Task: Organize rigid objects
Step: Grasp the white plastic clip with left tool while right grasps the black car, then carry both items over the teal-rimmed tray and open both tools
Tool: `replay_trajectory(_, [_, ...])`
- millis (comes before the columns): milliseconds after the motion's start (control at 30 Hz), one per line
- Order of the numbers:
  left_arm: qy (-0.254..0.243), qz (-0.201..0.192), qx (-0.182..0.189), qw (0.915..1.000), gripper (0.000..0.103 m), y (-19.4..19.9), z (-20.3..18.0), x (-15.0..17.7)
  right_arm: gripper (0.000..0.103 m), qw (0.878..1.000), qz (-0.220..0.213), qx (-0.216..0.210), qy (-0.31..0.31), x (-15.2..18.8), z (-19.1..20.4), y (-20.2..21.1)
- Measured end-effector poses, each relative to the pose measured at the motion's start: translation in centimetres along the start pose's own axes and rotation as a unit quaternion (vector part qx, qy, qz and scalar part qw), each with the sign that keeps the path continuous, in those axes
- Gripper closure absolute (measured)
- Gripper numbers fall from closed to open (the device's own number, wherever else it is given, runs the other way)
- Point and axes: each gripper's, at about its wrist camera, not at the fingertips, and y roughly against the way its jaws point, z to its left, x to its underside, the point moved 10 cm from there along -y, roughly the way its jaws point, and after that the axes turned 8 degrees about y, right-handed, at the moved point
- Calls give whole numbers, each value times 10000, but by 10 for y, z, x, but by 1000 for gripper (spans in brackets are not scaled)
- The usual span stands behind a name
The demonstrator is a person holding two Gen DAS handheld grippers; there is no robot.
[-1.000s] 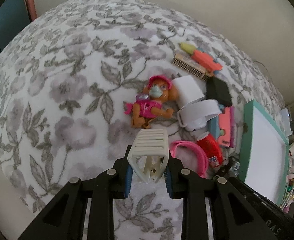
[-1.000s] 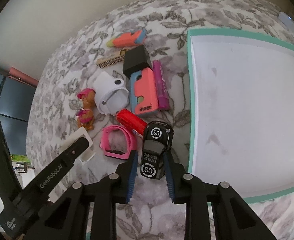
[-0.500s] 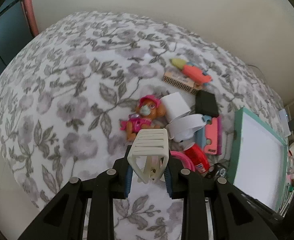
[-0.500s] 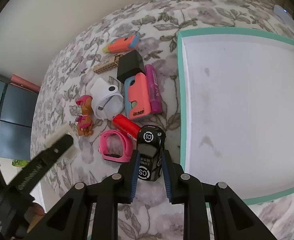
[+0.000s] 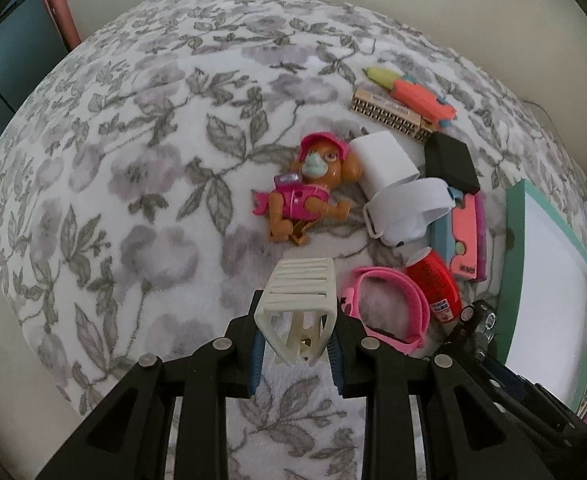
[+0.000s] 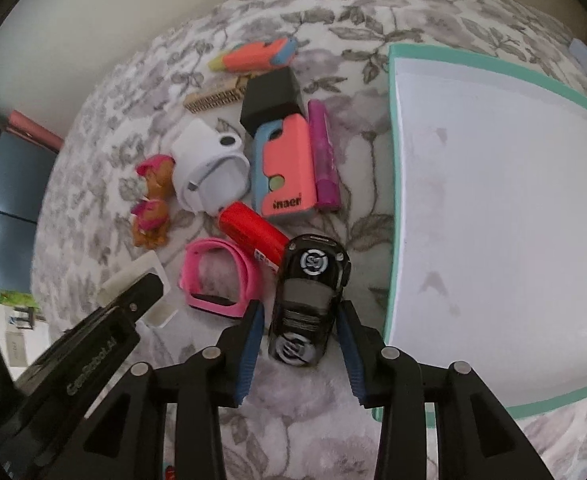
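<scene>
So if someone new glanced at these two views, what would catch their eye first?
Probably the black toy car between the right gripper, whose jaws are opening with gaps either side of it, beside the big teal-rimmed tray. Then the cream slatted piece clamped in the left gripper, near the pink-capped puppy figure.

We are looking at a home, most likely a bedroom: a soft fleece blanket (image 5: 141,184) printed with grey flowers is lying spread under everything. Children's things are lying scattered on it, a toy puppy figure (image 5: 309,188), a pink wristband (image 6: 217,276) and a toy car (image 6: 309,300), against a plain cream wall (image 5: 333,4).
</scene>
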Motion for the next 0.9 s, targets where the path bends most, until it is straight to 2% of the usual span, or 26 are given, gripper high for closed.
replay_trajectory(233, [10, 88, -67, 9999, 75, -9, 3, 4, 66, 9993, 115, 301, 192, 0, 2, -11])
replay_trajectory(500, [27, 97, -59, 9999, 75, -11, 2, 5, 67, 9998, 113, 159, 101, 3, 2, -6])
replay_trajectory(733, [-53, -9, 10, 10000, 75, 9, -5, -4, 67, 9991, -221, -225, -279, -3, -8, 19])
replay_trajectory(900, [-238, -283, 77, 9993, 75, 37, -32, -19, 67, 9958, -642, -98, -638, -12, -34, 44])
